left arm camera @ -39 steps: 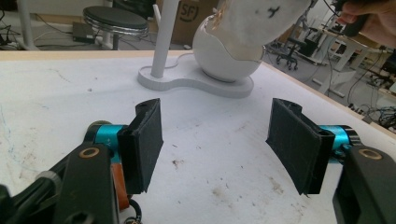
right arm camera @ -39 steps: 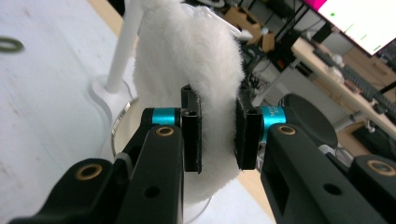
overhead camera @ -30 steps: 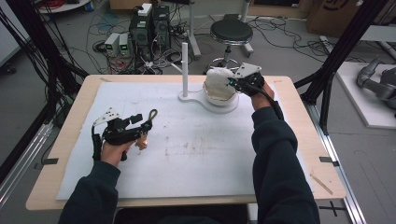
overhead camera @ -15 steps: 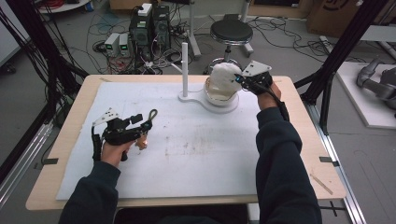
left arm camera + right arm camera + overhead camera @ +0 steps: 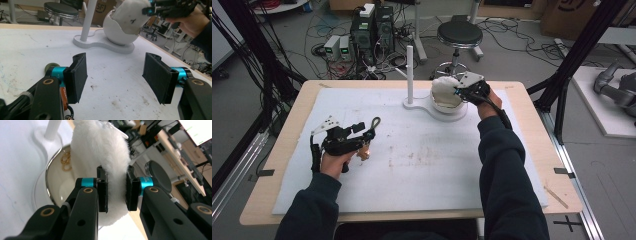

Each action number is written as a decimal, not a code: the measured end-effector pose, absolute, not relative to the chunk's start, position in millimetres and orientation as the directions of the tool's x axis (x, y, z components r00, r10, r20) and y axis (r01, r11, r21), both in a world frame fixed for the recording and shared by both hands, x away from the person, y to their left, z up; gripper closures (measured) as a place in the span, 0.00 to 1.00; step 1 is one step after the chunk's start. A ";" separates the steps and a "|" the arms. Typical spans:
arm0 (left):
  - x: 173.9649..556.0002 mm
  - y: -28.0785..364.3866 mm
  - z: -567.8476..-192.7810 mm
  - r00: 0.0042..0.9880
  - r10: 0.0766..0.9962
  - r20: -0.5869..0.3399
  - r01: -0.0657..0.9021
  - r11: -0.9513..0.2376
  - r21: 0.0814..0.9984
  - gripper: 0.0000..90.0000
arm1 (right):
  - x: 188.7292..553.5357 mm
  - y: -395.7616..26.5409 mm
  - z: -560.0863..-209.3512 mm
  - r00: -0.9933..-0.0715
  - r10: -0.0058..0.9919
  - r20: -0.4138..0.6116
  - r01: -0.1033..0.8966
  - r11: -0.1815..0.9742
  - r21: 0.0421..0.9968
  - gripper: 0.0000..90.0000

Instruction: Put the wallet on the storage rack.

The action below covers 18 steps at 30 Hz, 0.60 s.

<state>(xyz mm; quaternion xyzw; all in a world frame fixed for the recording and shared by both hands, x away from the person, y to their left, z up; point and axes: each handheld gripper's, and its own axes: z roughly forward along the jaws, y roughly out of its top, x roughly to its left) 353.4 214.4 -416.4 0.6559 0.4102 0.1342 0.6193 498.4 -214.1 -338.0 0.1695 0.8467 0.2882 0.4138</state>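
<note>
- Right gripper [image 5: 117, 188], jaws clamped on a white fluffy pad [image 5: 105, 157] above the bowl [image 5: 53, 185].
- Gold rings [image 5: 65, 161] lie inside the bowl.

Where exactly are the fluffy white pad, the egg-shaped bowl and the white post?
fluffy white pad [image 5: 100, 150], right gripper view, upper furry face.
egg-shaped bowl [image 5: 115, 32], left gripper view, outer wall.
white post [image 5: 410, 72], high view, mid shaft.

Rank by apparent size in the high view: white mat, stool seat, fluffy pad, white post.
1. white mat
2. stool seat, though it sits farther off
3. fluffy pad and white post look too alike to rank
</note>
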 end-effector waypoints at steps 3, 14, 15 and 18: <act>353.3 215.3 -416.5 0.622 0.708 -0.333 0.371 0.108 0.922 0.40 | 504.3 -212.8 -346.3 -0.631 0.582 -0.513 0.147 0.739 0.657 0.67; 353.1 214.2 -416.9 0.627 0.705 -0.331 0.372 0.101 0.922 0.40 | 503.2 -223.0 -342.5 -0.671 0.714 -0.200 0.268 0.485 0.832 0.82; 353.1 214.6 -416.8 0.627 0.706 -0.331 0.371 0.104 0.923 0.40 | 503.5 -221.1 -344.4 -0.664 0.720 -0.202 0.280 0.490 0.825 0.82; 352.9 215.0 -416.8 0.627 0.706 -0.330 0.371 0.102 0.923 0.40 | 501.1 -217.7 -346.6 -0.642 0.737 -0.213 0.290 0.490 0.822 0.79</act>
